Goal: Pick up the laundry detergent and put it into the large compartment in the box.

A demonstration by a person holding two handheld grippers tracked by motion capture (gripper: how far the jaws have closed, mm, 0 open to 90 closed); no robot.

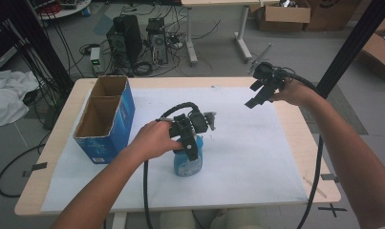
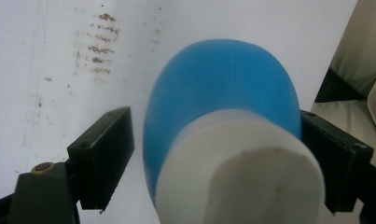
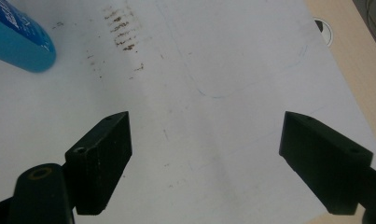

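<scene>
A blue bottle [image 1: 187, 164] with a white cap stands on the white sheet near the table's front middle. My left gripper [image 1: 192, 151] hangs over it, pointing down, held by a hand. In the left gripper view the bottle [image 2: 223, 93] and its white cap [image 2: 241, 182] sit between the jaws of the open left gripper [image 2: 216, 158]. The left jaw stands clear of the bottle and the right jaw is at its side. My right gripper [image 1: 258, 94] is raised over the far right of the sheet, open [image 3: 206, 140] and holding nothing. The bottle [image 3: 17, 42] lies at that view's top left.
An open blue cardboard box [image 1: 106, 119] with two compartments stands at the table's left. A white paper sheet [image 1: 247, 157] with brown smudges [image 3: 122, 30] covers most of the wooden table [image 1: 304, 129]. Computer towers, cables and cardboard boxes lie on the floor beyond.
</scene>
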